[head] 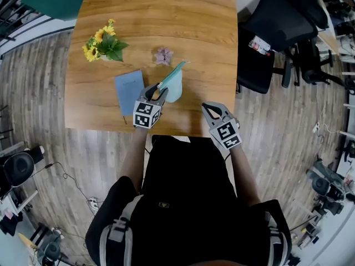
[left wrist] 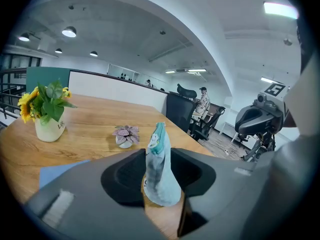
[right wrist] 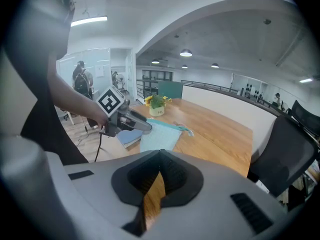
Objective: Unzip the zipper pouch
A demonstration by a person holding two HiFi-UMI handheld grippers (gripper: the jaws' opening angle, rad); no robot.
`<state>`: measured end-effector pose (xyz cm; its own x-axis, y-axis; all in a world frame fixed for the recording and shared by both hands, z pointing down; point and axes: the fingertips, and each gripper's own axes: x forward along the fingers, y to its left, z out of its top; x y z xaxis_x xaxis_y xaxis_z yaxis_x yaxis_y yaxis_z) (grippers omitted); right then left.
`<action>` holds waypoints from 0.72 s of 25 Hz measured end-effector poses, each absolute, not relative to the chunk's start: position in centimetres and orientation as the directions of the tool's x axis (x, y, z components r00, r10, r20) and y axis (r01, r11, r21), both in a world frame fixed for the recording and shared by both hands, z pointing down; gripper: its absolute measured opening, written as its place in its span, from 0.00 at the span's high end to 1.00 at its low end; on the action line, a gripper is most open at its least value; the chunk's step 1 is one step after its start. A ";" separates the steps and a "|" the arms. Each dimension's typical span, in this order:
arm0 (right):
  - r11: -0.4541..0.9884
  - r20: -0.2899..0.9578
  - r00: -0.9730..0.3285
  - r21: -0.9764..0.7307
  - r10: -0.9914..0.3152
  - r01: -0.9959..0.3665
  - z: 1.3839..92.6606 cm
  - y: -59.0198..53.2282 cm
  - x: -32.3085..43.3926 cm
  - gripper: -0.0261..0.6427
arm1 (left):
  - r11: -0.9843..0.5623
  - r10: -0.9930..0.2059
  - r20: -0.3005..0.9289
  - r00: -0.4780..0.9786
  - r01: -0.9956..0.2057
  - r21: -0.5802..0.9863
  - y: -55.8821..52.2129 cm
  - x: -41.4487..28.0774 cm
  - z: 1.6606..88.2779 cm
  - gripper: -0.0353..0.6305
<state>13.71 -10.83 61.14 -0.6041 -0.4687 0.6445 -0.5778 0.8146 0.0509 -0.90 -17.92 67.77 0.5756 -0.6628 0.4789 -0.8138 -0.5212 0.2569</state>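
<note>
The light teal zipper pouch (head: 173, 82) rests on the wooden table (head: 194, 26), with its zipper edge angled toward the far right. My left gripper (head: 157, 88) is shut on the pouch's near end. In the left gripper view the pouch (left wrist: 161, 176) stands edge-on between the jaws of that gripper (left wrist: 158, 154) and touches both. My right gripper (head: 205, 107) hovers at the table's near edge, to the right of the pouch, shut and empty. From the right gripper view, that gripper (right wrist: 161, 156) faces the pouch (right wrist: 160, 136) and the left gripper (right wrist: 135, 124).
A blue notebook (head: 128, 91) lies just left of the pouch. A vase of yellow flowers (head: 102, 46) and a small pink plant (head: 163, 55) stand farther back. Black office chairs (head: 266, 37) crowd the table's right side.
</note>
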 end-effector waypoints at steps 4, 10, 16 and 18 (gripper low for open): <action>0.820 0.643 -0.609 0.052 -0.465 -0.571 61.1 -10.8 13.5 0.96 | -0.527 -0.671 0.465 0.578 -0.813 0.249 -17.7 -0.9 67.2 0.86; 0.832 0.629 -0.628 0.054 -0.458 -0.552 60.6 -10.9 12.4 0.96 | -0.571 -0.656 0.458 0.599 -0.792 0.217 -17.0 -0.2 66.0 0.88; 0.845 0.610 -0.653 0.054 -0.450 -0.532 59.9 -11.0 11.0 0.96 | -0.612 -0.646 0.453 0.614 -0.772 0.172 -16.2 0.7 64.5 0.89; 0.848 0.604 -0.660 0.053 -0.447 -0.527 59.7 -10.8 10.4 0.96 | -0.619 -0.647 0.450 0.616 -0.769 0.162 -16.0 0.7 64.0 0.89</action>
